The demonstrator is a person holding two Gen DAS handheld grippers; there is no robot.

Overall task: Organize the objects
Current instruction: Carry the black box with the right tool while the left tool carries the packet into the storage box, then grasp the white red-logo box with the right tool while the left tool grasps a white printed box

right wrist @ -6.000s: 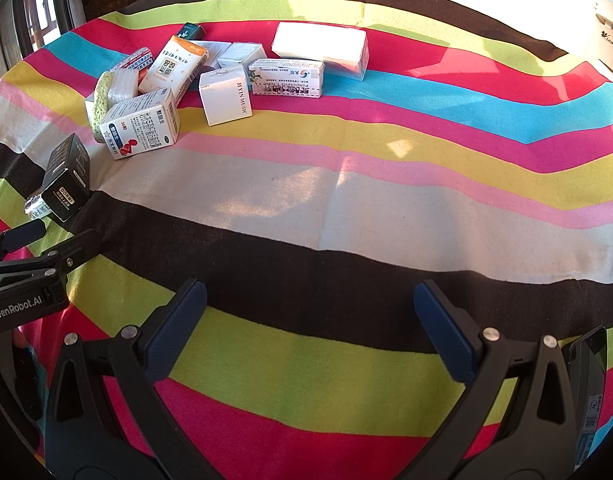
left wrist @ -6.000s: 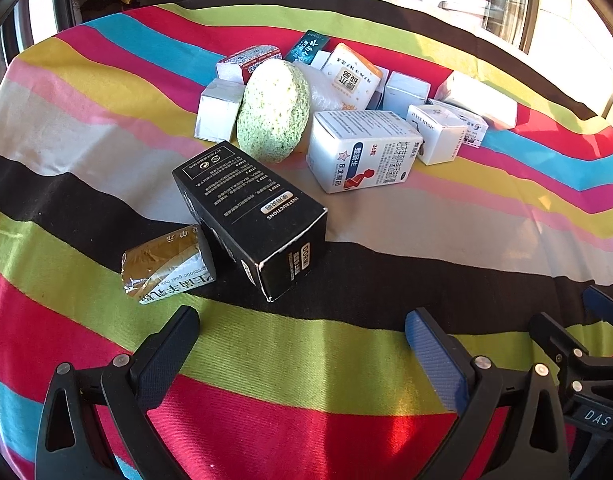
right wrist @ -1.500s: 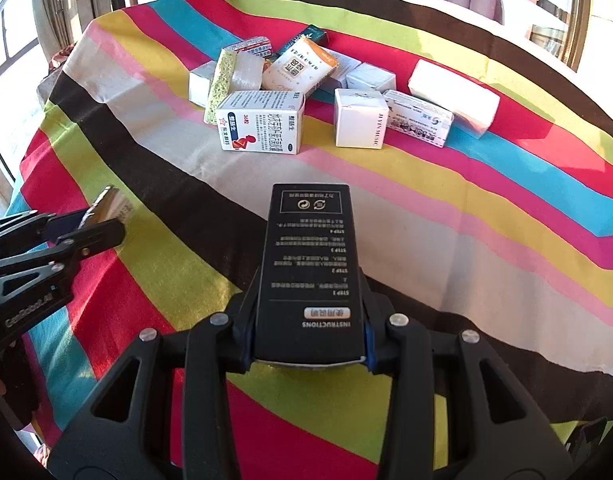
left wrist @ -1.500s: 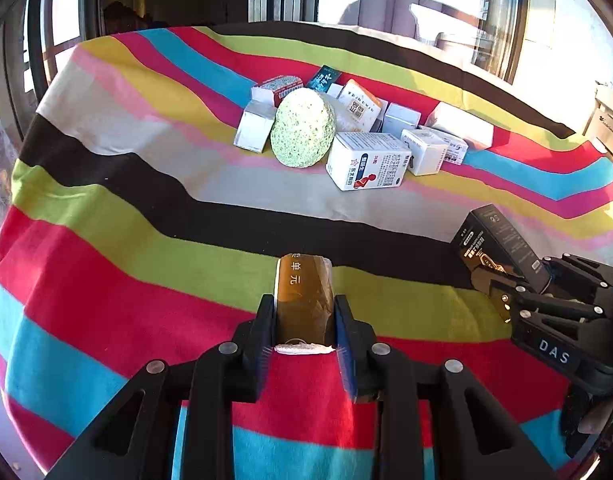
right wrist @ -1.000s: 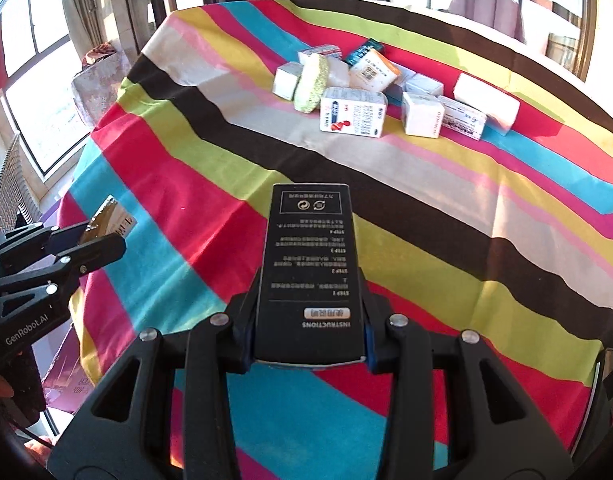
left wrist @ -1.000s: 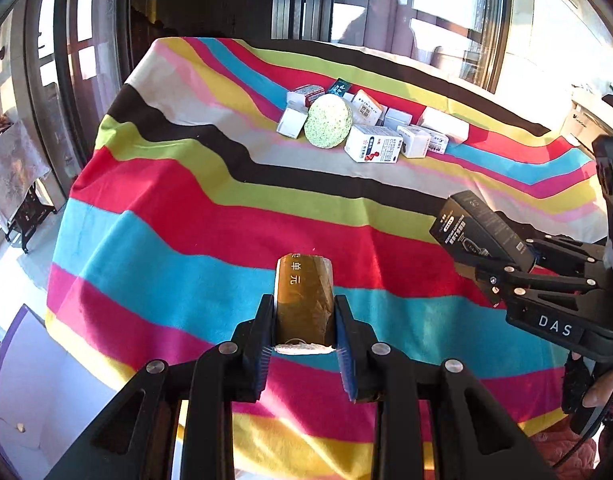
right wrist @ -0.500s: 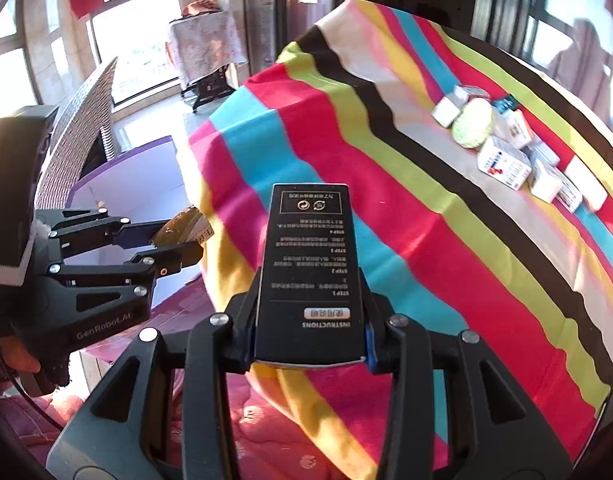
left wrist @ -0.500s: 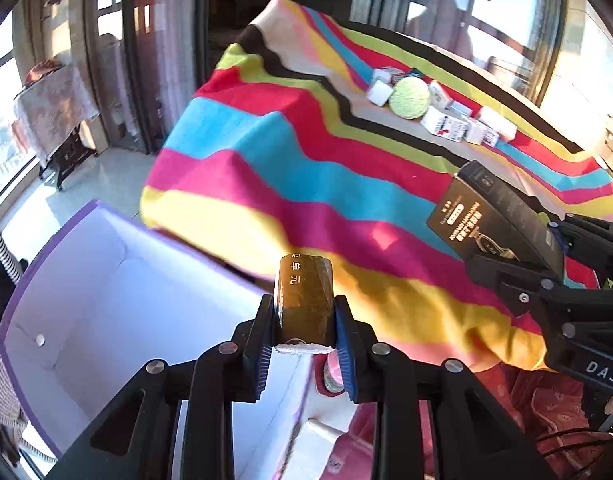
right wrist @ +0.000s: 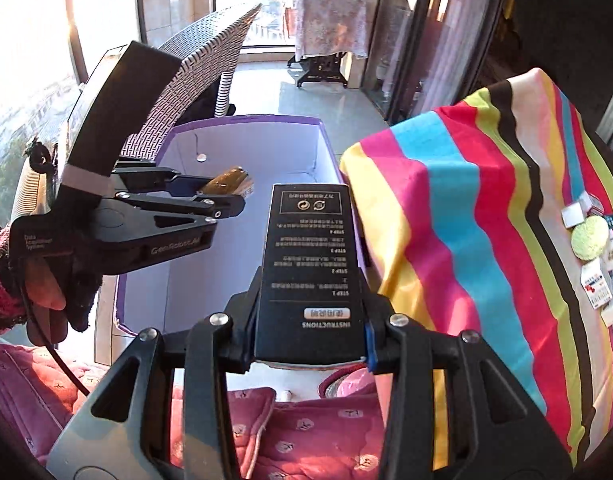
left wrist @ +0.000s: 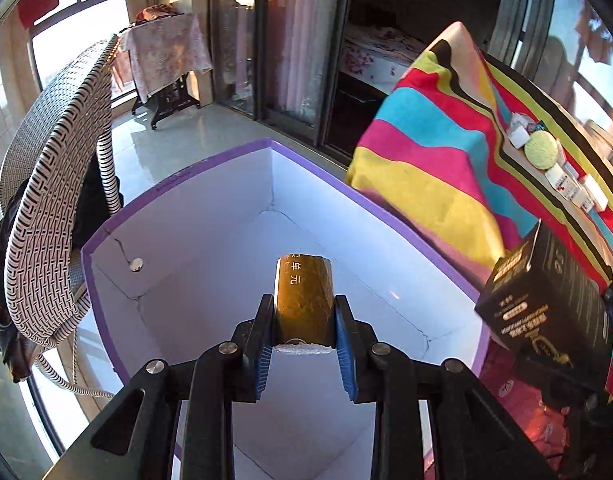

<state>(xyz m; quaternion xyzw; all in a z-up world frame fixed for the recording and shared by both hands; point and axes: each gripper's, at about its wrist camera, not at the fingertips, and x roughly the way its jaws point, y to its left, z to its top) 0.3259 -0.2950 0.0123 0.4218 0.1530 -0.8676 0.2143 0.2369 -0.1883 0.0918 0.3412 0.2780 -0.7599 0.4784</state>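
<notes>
Left gripper (left wrist: 304, 332): matte black plastic frame, two angled arms with triangular cut-outs, silver round screws at pivots, blue ribbed pads (left wrist: 263, 356) on inner faces of fingers. Seen from right wrist view, same left gripper (right wrist: 230, 196): black body, grey lettering "GenRobot.AI" along side, small "Data Acquisition System" text near rear, black block mounted on top with white band around base. Black cable (right wrist: 62, 364) trails beneath. Hand (right wrist: 46, 288) behind it wears dark fingerless glove, fuzzy magenta cuff. Right gripper (right wrist: 310, 340): identical black frame, silver screws, blue pad edge.
</notes>
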